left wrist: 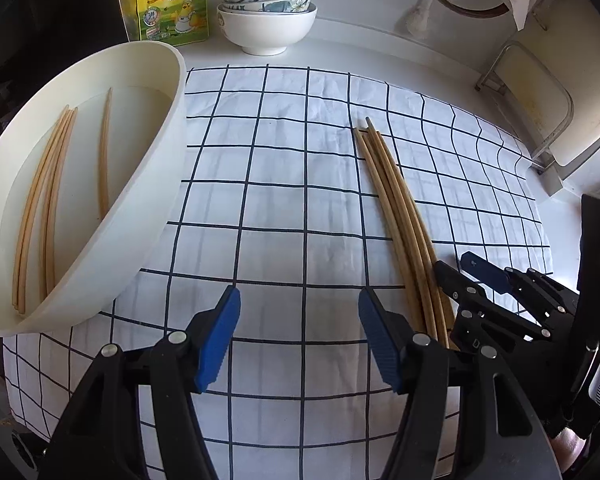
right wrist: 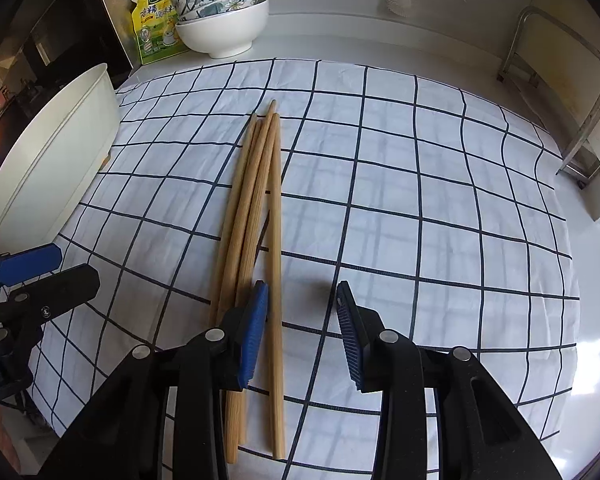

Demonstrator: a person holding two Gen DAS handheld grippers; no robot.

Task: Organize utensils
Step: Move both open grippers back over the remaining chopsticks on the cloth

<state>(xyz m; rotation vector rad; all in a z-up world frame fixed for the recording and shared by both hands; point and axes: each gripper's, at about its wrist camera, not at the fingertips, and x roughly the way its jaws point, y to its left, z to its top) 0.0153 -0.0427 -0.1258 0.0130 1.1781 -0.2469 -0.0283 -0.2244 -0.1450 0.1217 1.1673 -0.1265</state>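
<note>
Several wooden chopsticks [right wrist: 256, 216] lie in a bundle on the checked cloth [right wrist: 400, 184]; they also show in the left wrist view [left wrist: 396, 208]. A white oval container [left wrist: 148, 216] at the left holds several more chopsticks [left wrist: 44, 208]; its outer wall shows in the right wrist view [right wrist: 48, 160]. My left gripper [left wrist: 300, 340] is open and empty above the cloth, between the container and the bundle. My right gripper [right wrist: 302, 336] is open, low over the near end of the bundle, with the rightmost chopstick between its jaws. The right gripper shows in the left wrist view [left wrist: 500, 292].
Stacked bowls [left wrist: 266, 12] and a yellow seasoning pouch [left wrist: 174, 4] stand at the back. A metal rack with a cutting board [left wrist: 536, 112] stands at the right. The left gripper's fingers [right wrist: 24, 268] show at the left of the right wrist view.
</note>
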